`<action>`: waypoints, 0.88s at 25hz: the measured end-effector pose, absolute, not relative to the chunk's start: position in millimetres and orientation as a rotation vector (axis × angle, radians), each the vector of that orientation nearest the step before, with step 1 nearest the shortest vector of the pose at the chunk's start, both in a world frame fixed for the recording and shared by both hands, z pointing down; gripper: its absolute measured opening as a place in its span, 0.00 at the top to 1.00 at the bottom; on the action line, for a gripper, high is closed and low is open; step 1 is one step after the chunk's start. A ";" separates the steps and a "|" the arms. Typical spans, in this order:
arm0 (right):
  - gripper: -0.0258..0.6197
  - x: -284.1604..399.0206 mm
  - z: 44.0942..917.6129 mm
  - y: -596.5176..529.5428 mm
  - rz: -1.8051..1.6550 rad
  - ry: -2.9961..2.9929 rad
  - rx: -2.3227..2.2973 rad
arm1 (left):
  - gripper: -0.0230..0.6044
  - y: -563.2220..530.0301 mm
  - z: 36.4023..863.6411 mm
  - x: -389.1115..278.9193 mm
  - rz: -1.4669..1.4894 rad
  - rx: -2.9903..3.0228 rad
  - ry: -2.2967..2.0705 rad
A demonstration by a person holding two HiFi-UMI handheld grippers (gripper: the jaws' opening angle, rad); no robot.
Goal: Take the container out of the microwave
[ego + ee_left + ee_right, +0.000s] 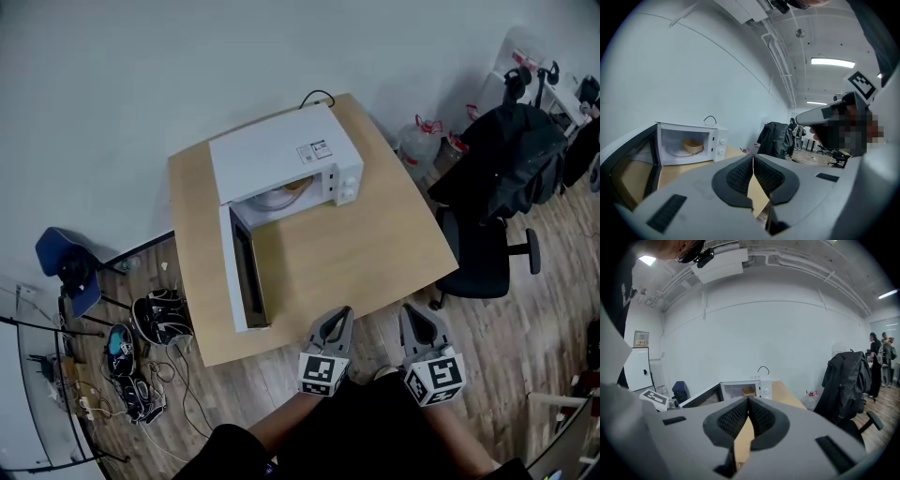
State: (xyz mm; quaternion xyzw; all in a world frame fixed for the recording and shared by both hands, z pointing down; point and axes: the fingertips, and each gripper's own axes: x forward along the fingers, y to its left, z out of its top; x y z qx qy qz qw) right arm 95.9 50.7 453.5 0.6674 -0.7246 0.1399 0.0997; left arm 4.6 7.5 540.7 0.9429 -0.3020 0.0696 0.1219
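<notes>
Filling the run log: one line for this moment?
door: open | container: inside microwave | left tool: shut, empty | right tool: shut, empty

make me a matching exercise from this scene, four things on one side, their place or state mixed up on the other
1 microwave door
2 container
3 left gripper
4 black jacket

a draped over the office chair
b inside the microwave
c swung open
d shut, nothing between its jaws

Pairs: 1-c, 2-b, 3-d, 4-a

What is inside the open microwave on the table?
A tan container sits on the round plate inside the microwave. What the container holds cannot be seen, because its wall hides it.
</notes>
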 end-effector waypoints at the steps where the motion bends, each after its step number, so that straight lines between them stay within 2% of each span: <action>1: 0.87 95.6 456.9 48.1 0.416 -2.142 1.960 | 0.94 1.7 540.8 4.8 0.203 2.753 -0.890; 22: 0.87 119.3 479.3 -119.1 0.439 -2.417 1.681 | 0.94 -168.5 554.5 21.3 0.274 2.612 -1.271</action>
